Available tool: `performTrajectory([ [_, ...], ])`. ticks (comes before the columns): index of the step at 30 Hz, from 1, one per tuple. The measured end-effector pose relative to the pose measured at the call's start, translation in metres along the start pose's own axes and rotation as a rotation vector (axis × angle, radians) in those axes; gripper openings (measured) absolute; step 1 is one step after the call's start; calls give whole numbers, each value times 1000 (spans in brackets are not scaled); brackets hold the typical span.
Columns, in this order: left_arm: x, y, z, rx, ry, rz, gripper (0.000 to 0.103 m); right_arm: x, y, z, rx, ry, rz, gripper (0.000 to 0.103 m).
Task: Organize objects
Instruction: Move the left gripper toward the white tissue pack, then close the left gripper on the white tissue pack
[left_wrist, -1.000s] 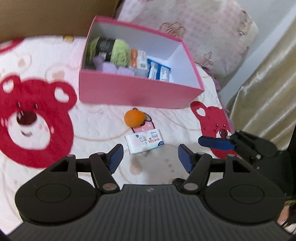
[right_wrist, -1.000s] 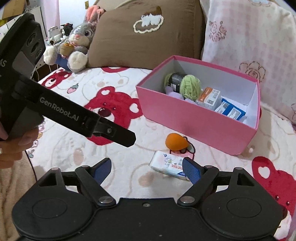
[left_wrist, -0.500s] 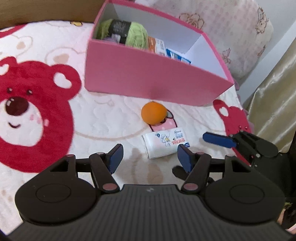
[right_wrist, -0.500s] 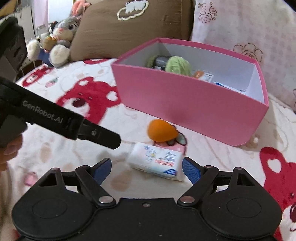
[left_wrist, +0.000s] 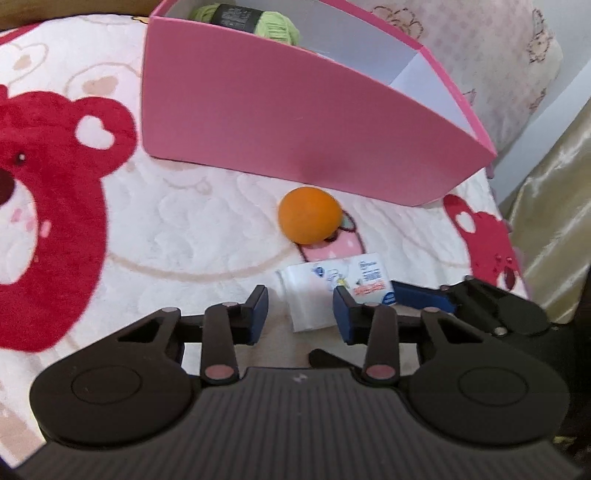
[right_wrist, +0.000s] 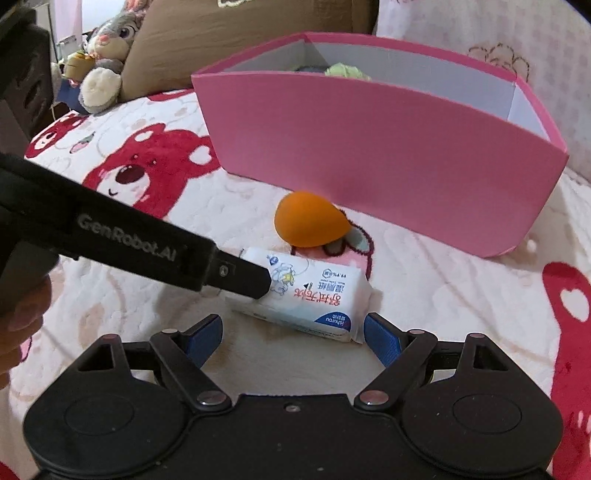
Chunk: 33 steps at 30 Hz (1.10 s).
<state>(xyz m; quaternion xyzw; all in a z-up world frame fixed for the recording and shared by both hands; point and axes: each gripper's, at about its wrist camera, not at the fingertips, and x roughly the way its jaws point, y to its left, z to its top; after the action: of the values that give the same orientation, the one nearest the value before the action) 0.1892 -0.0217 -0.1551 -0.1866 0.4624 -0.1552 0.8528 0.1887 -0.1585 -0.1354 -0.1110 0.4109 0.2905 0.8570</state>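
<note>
A white tissue pack (left_wrist: 325, 280) lies on the bear-print blanket, with an orange egg-shaped toy (left_wrist: 310, 216) just behind it. Behind both stands the pink box (left_wrist: 295, 110) with green yarn (left_wrist: 277, 26) inside. My left gripper (left_wrist: 301, 310) is low over the pack's end. Its jaws are closing with the pack between them; one pad touches the pack, the other is still apart. In the right wrist view a left finger (right_wrist: 240, 275) rests on the pack (right_wrist: 314, 295). My right gripper (right_wrist: 295, 336) stands open at the pack's near edge, not touching it.
The blanket (left_wrist: 55, 221) covers a bed. A plush rabbit (right_wrist: 110, 48) and a brown pillow (right_wrist: 221, 37) sit at the back left. A pink patterned pillow (left_wrist: 517, 55) lies behind the box, and a gold curtain (left_wrist: 554, 203) hangs at the right.
Both grippers have sunk toward the tissue pack, so it and the box look larger. The left jaws have narrowed around the pack's end. The right jaws kept their width.
</note>
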Motion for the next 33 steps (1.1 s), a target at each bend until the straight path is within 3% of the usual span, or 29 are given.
performTrajectory([
  [7,4,0,0,-33,11,-55,37,6,-1,-2,24,3,18,92],
  [10,5,3,1,-55,13,-49,28,9,0,-3,25,-5,24,97],
  [14,6,7,2,-73,18,-50,25,10,2,-3,14,-13,11,97],
  [19,3,3,1,-57,16,-51,25,4,2,-1,12,-9,-31,77],
  [22,1,1,1,-50,12,-46,25,1,1,-2,12,-15,-34,71],
  [33,-11,-9,-4,-21,16,-40,28,-21,8,-3,-17,-6,-33,69],
])
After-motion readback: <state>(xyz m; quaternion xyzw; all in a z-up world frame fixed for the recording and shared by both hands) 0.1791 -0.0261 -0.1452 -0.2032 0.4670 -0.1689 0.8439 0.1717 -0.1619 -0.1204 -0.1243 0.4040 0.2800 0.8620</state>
